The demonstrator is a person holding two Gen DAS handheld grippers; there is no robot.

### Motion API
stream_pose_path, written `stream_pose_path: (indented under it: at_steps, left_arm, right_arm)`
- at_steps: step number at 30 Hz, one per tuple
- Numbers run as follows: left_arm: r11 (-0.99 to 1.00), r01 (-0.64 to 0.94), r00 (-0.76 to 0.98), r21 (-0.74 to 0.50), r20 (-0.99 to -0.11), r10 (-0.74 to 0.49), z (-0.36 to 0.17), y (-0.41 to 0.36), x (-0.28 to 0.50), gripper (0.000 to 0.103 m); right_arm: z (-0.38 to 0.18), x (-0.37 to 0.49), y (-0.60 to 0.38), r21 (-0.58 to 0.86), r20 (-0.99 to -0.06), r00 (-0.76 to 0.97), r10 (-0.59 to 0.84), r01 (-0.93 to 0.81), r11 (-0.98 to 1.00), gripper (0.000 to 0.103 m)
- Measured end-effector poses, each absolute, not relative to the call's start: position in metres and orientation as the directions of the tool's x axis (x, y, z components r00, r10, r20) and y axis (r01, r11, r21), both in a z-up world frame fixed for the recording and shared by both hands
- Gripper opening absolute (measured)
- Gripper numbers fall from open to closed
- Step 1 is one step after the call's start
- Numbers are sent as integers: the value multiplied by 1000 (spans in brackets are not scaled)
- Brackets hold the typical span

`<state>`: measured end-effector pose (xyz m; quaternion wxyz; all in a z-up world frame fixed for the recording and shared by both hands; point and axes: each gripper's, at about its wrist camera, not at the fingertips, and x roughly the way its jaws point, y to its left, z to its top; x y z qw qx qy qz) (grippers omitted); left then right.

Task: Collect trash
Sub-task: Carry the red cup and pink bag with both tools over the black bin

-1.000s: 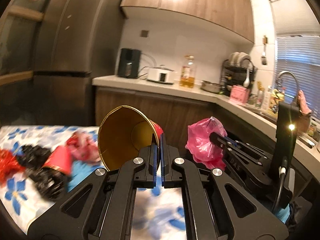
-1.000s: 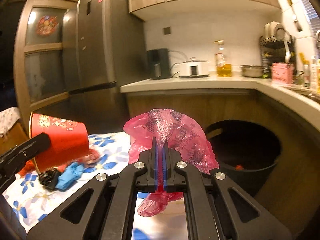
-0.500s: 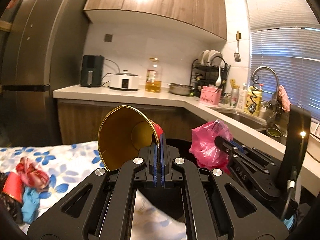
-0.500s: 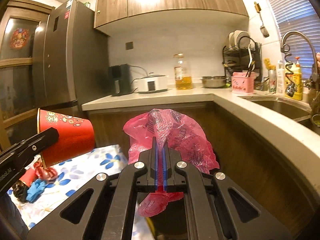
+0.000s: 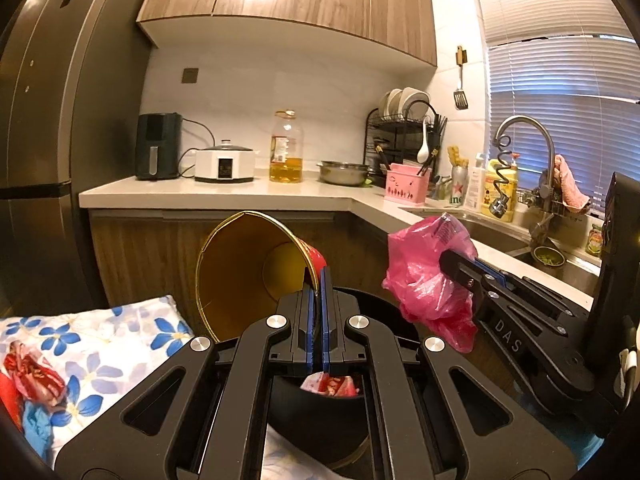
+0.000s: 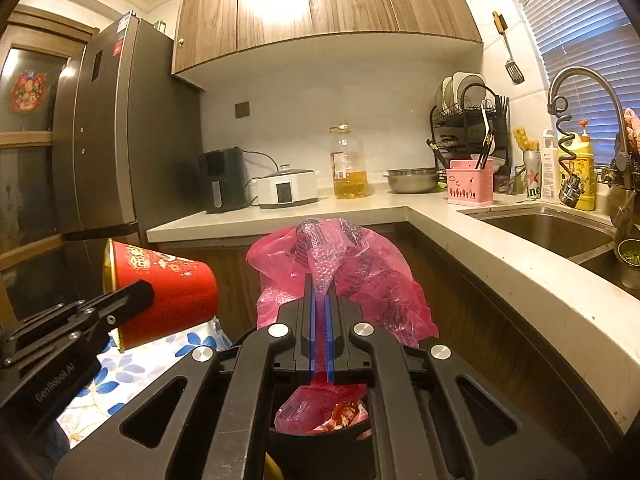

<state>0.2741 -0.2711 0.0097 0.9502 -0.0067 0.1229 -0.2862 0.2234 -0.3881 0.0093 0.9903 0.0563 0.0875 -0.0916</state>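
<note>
- Both grippers have swung off the flowered tablecloth (image 5: 132, 344) in the past second and now hang over the black trash bin (image 5: 320, 420), which sits directly below the jaws in both views; a second ago it lay off to the right of the right-hand jaws.
- The left gripper (image 5: 319, 316) has its jaws clamped on the rim of a red paper bucket (image 5: 256, 276), gold-lined, tipped on its side with the mouth facing back toward the camera and up-left of the jaws.
- The right gripper (image 6: 319, 332) has its jaws pinched shut on a crumpled pink plastic bag (image 6: 344, 276), which balloons above and ahead of the fingertips, a tail hanging beneath them toward the bin.
- Red and pink scraps already lie inside the bin, seen under the jaws.
- Judgement: both loads look ready to drop; letting go is the step in hand.
- More litter (image 5: 34, 380), red, pink and blue, remains on the cloth far left of the left jaws, so collection is unfinished.
</note>
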Motion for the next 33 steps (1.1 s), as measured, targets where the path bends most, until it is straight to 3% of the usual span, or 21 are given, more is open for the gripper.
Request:
stream_pose_path:
  at_steps: [31, 33]
  left_arm:
    - [811, 574, 771, -112, -262, -581, -13, -309, 315, 3]
    - [807, 578, 763, -120, -271, -587, -15, -309, 318, 3]
  right_arm:
    - [-6, 257, -407, 113, -225, 961, -159, 188, 976, 5]
    - [-7, 257, -407, 116, -225, 962, -153, 182, 976, 9]
